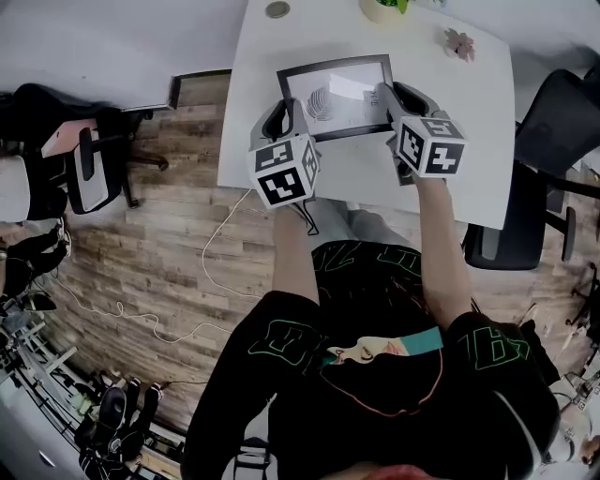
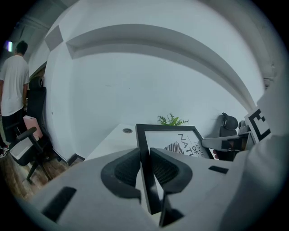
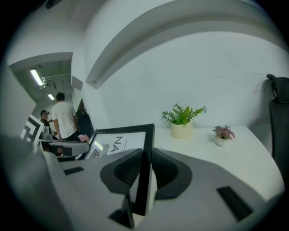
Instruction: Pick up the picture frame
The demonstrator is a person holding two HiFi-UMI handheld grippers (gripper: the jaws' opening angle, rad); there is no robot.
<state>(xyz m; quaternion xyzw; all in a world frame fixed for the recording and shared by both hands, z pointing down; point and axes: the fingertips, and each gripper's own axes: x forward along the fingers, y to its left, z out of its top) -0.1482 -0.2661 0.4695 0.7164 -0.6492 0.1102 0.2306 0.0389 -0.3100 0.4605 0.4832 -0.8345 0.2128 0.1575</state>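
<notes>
The frame (image 1: 342, 94) was held over the desk (image 1: 246, 122), near the desk's middle, with its glazed print side facing up and toward the head camera. The left hand-held gripper (image 1: 284, 117) was clamped on the frame's left border: in the left gripper view, both dark ribbed pads (image 2: 123, 170) pressed on the black moulding, one on each face, with the jaws only as far apart as the border's thickness. The right hand-held gripper (image 1: 396, 98) was clamped on the frame's right border in the same manner, its pads (image 3: 167, 169) seated against both faces of the moulding. Both grippers pointed away from the person and slightly down toward the desk. The frame's far edge sat higher than its near edge. Whether the near edge touched the desk could not be determined. A potted plant (image 3: 182, 122) and a smaller pink plant (image 3: 222, 134) stood at the desk's far edge, beside the wall. A round grommet (image 1: 277, 9) lay at the desk's far left corner. A dark chair (image 1: 553, 122) stood at the desk's right side. A white cable (image 1: 220, 246) trailed across the wooden floor (image 1: 141, 253) on the desk's left side.
</notes>
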